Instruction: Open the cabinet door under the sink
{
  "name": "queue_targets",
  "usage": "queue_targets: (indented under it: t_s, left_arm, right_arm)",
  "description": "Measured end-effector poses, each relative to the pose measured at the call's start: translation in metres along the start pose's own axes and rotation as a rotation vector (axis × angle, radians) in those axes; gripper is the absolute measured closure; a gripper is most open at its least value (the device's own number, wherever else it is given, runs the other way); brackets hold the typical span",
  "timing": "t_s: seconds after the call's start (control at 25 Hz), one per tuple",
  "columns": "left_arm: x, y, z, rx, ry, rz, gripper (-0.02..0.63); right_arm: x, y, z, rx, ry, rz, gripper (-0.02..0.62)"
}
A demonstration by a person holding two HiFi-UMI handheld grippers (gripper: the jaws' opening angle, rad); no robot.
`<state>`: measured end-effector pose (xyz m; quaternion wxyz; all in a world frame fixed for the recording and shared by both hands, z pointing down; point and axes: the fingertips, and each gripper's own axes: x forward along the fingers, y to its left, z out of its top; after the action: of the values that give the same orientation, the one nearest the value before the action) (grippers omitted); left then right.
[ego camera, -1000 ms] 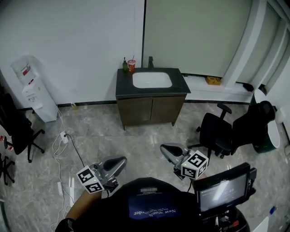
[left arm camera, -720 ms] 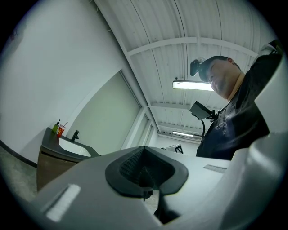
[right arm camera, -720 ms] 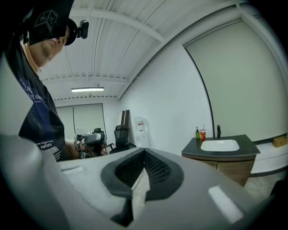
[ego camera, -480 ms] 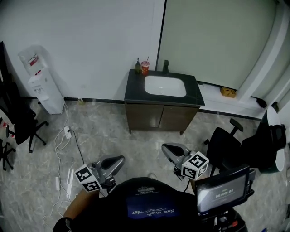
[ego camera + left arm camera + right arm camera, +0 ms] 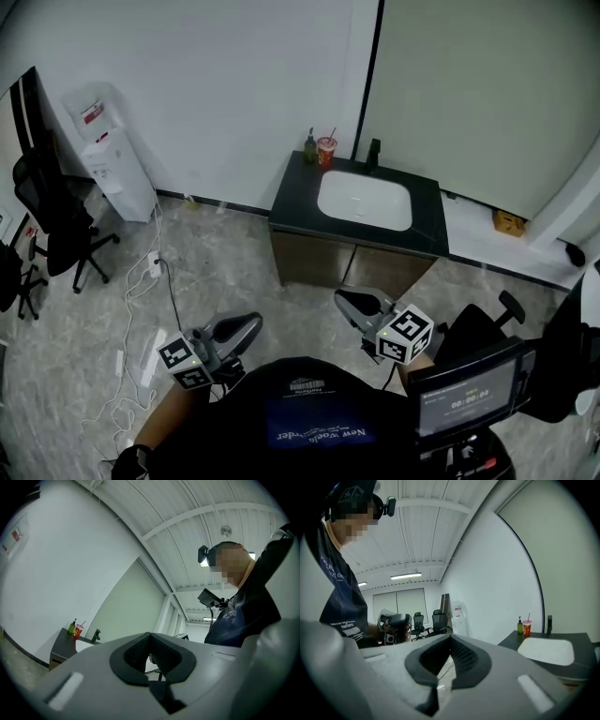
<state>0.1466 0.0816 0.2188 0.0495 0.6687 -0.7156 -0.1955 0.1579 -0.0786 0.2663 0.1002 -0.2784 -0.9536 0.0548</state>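
Observation:
The dark sink cabinet (image 5: 314,263) stands against the far wall, with a black top and a white basin (image 5: 364,200). Its two brown doors face me and look closed. My left gripper (image 5: 246,328) and right gripper (image 5: 352,302) are held low in front of me, well short of the cabinet. Both are shut with nothing between the jaws. In the left gripper view the shut left gripper (image 5: 150,635) has the cabinet (image 5: 60,651) far off at the left. The shut right gripper (image 5: 451,639) has the basin (image 5: 547,651) to its right in its own view.
A green bottle (image 5: 309,147), a red cup (image 5: 326,148) and a black faucet (image 5: 373,153) stand on the countertop. A water dispenser (image 5: 112,155) and office chairs (image 5: 56,216) stand at left. Cables (image 5: 141,309) lie on the floor. A black chair (image 5: 478,328) stands at right.
The cabinet has come nearer and shifted right in the head view as I walked toward it. Both grippers stayed shut and kept their places in front of me.

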Motion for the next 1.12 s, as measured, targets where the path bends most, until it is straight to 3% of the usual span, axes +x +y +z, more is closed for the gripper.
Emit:
queue_targets:
  t_s: [0.4,0.56,0.8,1.12]
  left_arm:
    - [0.04,0.066,0.0,-0.039,0.018,-0.02,0.606]
    - [0.046,0.113,0.016,-0.085,-0.006,-0.097,0.606]
    - [0.047,0.198,0.033,-0.071,0.096,-0.195,0.606]
    - [0.076,0.275,0.032,-0.156,0.156,-0.283,0.606]
  right_arm:
    - [0.044,-0.065,-0.012,0.038,0.046,-0.005,0.594]
    - [0.084,-0.085,-0.011,0.036,0.066,-0.06,0.594]
    - [0.14,-0.11,0.0,0.061,0.073,-0.174,0.594]
    - [0.177,-0.156,-0.007,0.118,0.14,-0.292,0.594]
